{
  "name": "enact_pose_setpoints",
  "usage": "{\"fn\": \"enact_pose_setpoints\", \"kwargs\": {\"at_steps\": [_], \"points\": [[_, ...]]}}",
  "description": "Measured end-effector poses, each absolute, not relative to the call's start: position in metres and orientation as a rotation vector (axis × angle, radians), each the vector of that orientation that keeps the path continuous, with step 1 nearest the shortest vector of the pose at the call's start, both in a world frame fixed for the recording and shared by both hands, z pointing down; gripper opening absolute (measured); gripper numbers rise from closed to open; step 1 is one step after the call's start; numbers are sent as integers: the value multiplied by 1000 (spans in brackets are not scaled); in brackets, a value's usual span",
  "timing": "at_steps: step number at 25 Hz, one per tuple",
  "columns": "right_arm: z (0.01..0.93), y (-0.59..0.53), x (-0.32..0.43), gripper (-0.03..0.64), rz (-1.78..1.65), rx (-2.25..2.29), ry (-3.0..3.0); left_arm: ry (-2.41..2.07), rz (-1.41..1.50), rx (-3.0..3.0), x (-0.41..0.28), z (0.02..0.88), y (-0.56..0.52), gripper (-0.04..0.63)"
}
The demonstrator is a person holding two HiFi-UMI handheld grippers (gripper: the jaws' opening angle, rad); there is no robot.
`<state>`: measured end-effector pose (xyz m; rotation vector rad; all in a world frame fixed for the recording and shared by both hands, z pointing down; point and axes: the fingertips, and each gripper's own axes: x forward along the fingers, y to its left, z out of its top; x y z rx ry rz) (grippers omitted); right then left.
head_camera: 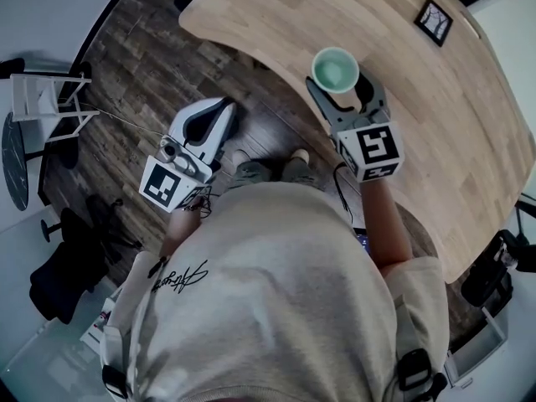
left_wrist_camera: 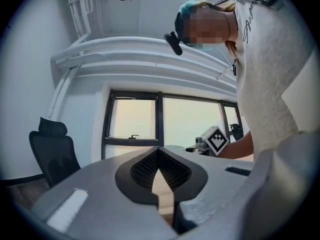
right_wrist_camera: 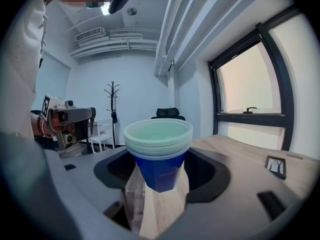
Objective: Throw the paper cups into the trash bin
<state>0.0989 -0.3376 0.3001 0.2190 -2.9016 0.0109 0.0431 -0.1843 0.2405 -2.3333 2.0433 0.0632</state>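
The jaws of the right gripper (right_wrist_camera: 161, 184) are closed on the lower part of the nested paper cups (right_wrist_camera: 158, 136). The cups stand upright, mouth up, over the near edge of the counter (head_camera: 419, 141). The left gripper (left_wrist_camera: 159, 154) has its jaws pressed together with nothing between them, and it hangs beside the counter, over the floor. The trash bin shows in no view, so I cannot tell which way from the counter the cups must travel.
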Motion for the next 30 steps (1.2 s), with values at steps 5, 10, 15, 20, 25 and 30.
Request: {"fn": "enact_pose_setpoints", "kwargs": {"at_steps": [5, 10, 15, 20, 25, 30], "points": [[296, -314, 74, 302, -3, 164, -2910, 2074, 73, -2278, 19, 238, -159, 3], [290, -292, 46, 303, -23, 116, -2915, 2106, 60, -2236, -7, 237, -135, 3], [286, -268, 14, 302, -22, 63, -2930, 2142, 51, -2191, -30, 236, -107, 3], [283, -244, -13, 302, -23, -20, -2943, 2216, 48, -2144, -47, 236, -86, 3], [278, -211, -42, 304, -34, -111, -2953, 2270, 51, -2082, -69, 237, -57, 3], [275, -185, -67, 304, -50, -182, -2955, 2307, 49, -2025, -86, 240, -28, 3]]}}
